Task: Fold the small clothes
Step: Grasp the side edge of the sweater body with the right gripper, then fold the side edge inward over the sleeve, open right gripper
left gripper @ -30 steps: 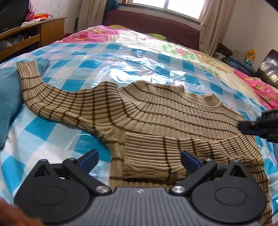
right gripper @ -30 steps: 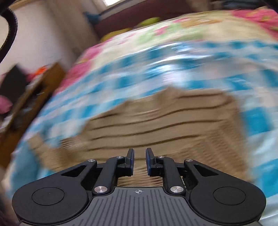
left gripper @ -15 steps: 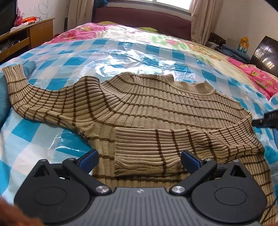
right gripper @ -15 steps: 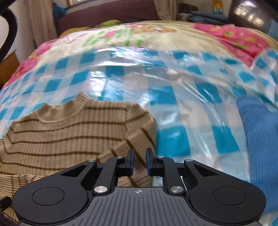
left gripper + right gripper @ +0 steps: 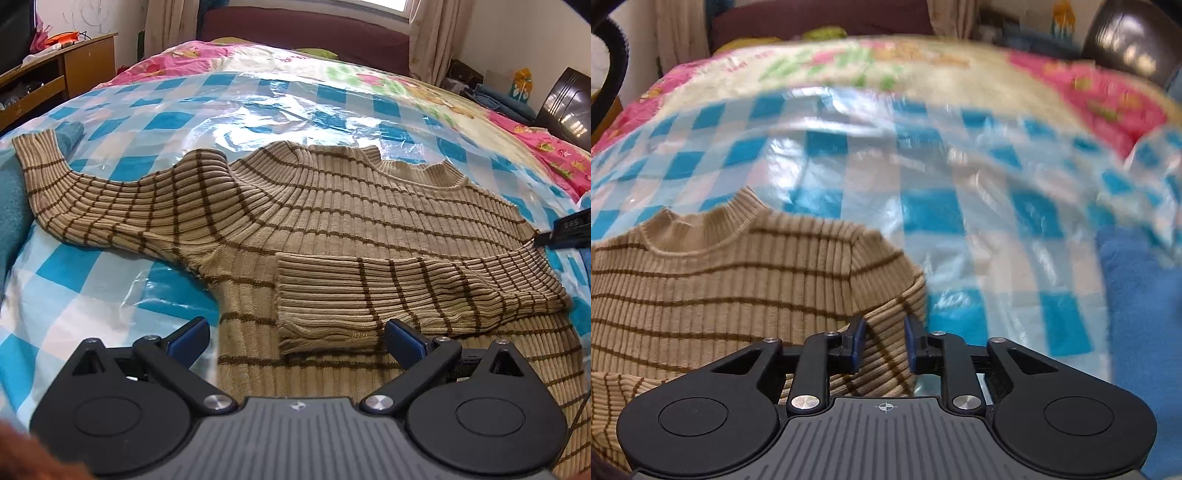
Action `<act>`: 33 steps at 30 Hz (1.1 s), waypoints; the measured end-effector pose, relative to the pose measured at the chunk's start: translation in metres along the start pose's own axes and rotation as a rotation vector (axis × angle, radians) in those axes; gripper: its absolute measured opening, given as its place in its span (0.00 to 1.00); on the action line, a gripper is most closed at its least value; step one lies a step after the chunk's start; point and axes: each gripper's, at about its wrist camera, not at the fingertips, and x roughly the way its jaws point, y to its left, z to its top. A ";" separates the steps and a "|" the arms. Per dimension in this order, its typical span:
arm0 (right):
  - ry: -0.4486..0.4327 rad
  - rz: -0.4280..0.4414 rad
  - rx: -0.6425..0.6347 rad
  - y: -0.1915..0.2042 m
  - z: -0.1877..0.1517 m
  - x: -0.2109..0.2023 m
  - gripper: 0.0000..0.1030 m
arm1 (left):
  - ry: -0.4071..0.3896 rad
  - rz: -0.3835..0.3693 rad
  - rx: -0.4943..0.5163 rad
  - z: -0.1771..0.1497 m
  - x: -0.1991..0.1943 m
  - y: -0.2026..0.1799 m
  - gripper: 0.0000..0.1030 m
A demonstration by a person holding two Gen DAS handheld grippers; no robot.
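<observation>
Bare checked sheet (image 5: 258,107) beyond the sweater (image 5: 332,221) lies open; teal cloth (image 5: 14,206) crowds its left, blue cloth (image 5: 1137,314) its right

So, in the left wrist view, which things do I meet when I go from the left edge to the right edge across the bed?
Teal cloth → outstretched sleeve of the striped sweater → sweater collar → folded-in sleeve → tip of the right tongs at the right edge.

one sweater (image 5: 332,221); two hand-held grippers (image 5: 295,336) (image 5: 884,343)
</observation>
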 end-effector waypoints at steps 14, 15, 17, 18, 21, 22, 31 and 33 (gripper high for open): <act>0.094 0.685 -0.612 0.196 -0.025 -0.013 0.27 | -0.030 -0.023 -0.042 -0.014 -0.033 0.033 1.00; 0.110 0.684 -0.635 0.202 -0.025 -0.008 0.29 | -0.030 -0.032 -0.046 -0.014 -0.032 0.034 1.00; 0.138 0.673 -0.670 0.208 -0.025 0.002 0.31 | -0.029 -0.046 -0.050 -0.015 -0.031 0.035 1.00; 0.152 0.678 -0.672 0.208 -0.025 0.005 0.31 | -0.031 -0.052 -0.051 -0.015 -0.030 0.035 1.00; 0.191 0.690 -0.636 0.208 -0.023 0.011 0.29 | -0.039 -0.065 -0.055 -0.015 -0.029 0.037 1.00; 0.204 0.700 -0.619 0.207 -0.022 0.012 0.26 | -0.039 -0.069 -0.056 -0.015 -0.028 0.037 1.00; 0.159 0.700 -0.431 0.183 -0.001 -0.004 0.07 | -0.050 -0.095 -0.072 -0.015 -0.028 0.040 1.00; 0.124 0.702 -0.398 0.180 0.012 -0.007 0.07 | -0.050 -0.099 -0.078 -0.015 -0.028 0.040 1.00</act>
